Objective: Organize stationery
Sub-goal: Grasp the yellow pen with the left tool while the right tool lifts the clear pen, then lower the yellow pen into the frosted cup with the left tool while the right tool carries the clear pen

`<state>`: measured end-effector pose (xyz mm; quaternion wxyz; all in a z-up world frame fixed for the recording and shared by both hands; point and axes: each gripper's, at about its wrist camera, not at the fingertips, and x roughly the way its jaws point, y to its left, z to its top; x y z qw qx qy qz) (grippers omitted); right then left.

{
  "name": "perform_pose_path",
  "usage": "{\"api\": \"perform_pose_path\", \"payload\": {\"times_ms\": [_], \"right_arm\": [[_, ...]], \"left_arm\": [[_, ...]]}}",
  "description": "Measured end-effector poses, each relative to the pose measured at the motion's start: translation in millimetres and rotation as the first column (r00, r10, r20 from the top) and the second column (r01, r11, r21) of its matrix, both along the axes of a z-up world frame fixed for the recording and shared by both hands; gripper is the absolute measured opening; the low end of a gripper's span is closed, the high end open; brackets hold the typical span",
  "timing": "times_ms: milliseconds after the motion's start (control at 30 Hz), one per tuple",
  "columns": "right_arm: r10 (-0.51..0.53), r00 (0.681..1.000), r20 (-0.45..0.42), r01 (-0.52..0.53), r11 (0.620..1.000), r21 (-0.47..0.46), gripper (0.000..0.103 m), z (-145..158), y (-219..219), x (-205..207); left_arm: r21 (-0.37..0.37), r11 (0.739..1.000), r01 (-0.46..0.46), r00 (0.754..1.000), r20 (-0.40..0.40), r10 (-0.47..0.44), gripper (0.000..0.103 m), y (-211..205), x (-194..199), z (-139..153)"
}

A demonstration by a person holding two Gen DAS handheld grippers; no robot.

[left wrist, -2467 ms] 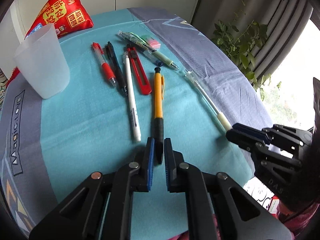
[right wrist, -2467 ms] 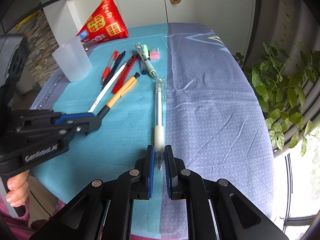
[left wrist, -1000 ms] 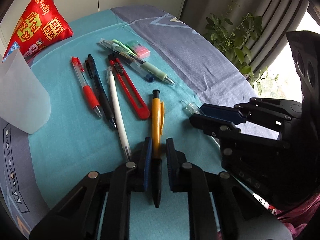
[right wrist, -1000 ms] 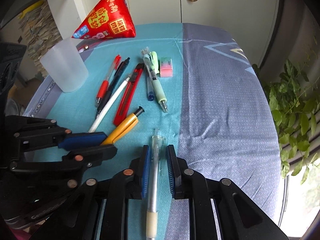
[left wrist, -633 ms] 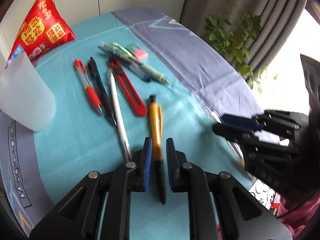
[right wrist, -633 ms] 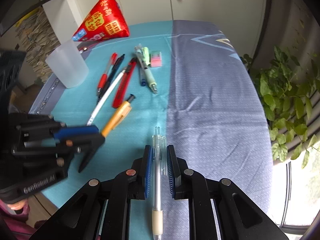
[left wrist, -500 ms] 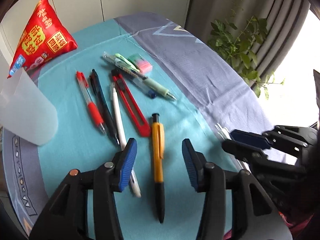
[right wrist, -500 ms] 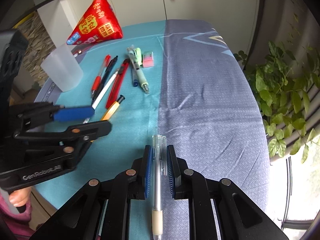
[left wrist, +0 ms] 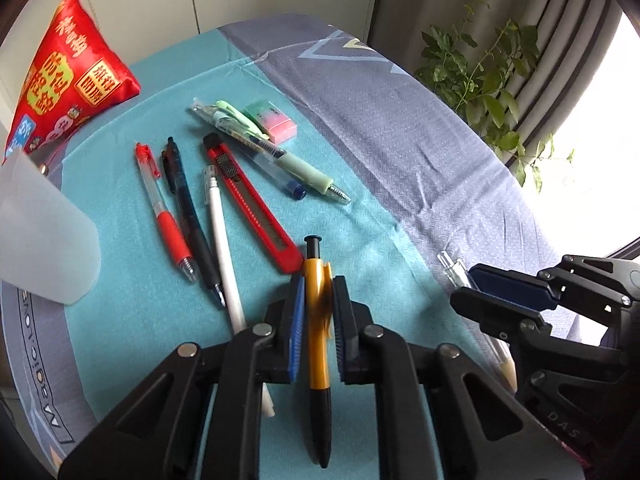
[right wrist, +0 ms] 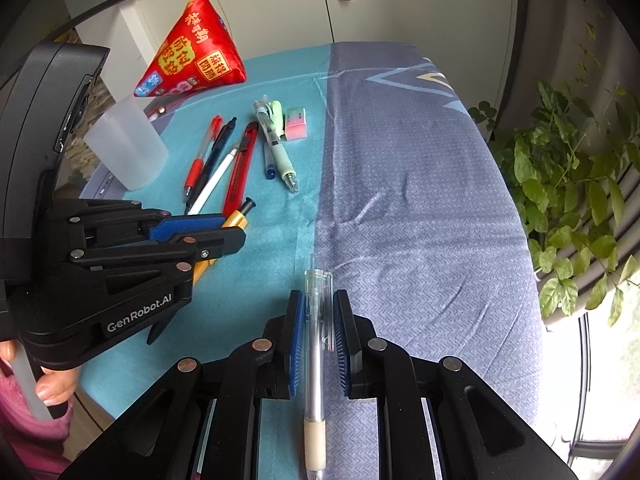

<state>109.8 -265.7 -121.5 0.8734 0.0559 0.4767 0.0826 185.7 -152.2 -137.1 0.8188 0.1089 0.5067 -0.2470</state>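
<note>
Re-closed left gripper (left wrist: 316, 312) on orange pen (left wrist: 318, 320) after brief opening, right gripper (right wrist: 318, 328) still pinching clear pen (right wrist: 315, 320), both short of cup (left wrist: 36, 232)

Tablecloth (left wrist: 360, 232): teal on the left, grey-blue herringbone weave on the right. Cup (left wrist: 36, 236), near left: frosted translucent white. Pouch (left wrist: 68, 88), far left: red with yellow panels and characters. Utility knife (left wrist: 252, 200): red. Pens: one red-and-clear (left wrist: 164, 216), one black (left wrist: 192, 220), one white (left wrist: 222, 236). Mechanical pencil (left wrist: 318, 344): orange with black tip. Clear pen (right wrist: 314, 344): cream grip. Eraser (left wrist: 272, 122): green and pink.
</note>
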Motion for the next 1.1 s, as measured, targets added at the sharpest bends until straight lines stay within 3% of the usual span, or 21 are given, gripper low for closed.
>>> {"api": "perform_pose_path", "payload": {"times_ms": [233, 600, 867, 1100], "right_arm": [[-0.022, 0.999, 0.031, 0.022, 1.0, -0.003, 0.016, 13.2, -2.6, -10.4], [-0.038, 0.991, 0.125, 0.035, 0.999, 0.023, 0.016, 45.8, 10.9, -29.5], [-0.01, 0.981, 0.195, 0.006, 1.0, 0.02, 0.015, 67.4, 29.2, -35.4], [0.001, 0.974, 0.229, -0.01, 0.999, 0.04, 0.015, 73.9, 39.8, -32.8]], "left_arm": [[-0.106, 0.993, -0.057, 0.996, 0.066, 0.064, 0.011, 34.0, -24.2, 42.0], [-0.187, 0.976, -0.111, 0.968, 0.203, 0.148, 0.011, 78.9, -59.5, 99.4], [-0.221, 0.964, -0.147, 0.927, 0.31, 0.212, 0.011, 106.3, -55.0, 144.3], [-0.209, 0.942, -0.264, 0.85, 0.411, 0.33, 0.011, 137.4, -22.1, 170.7]]}}
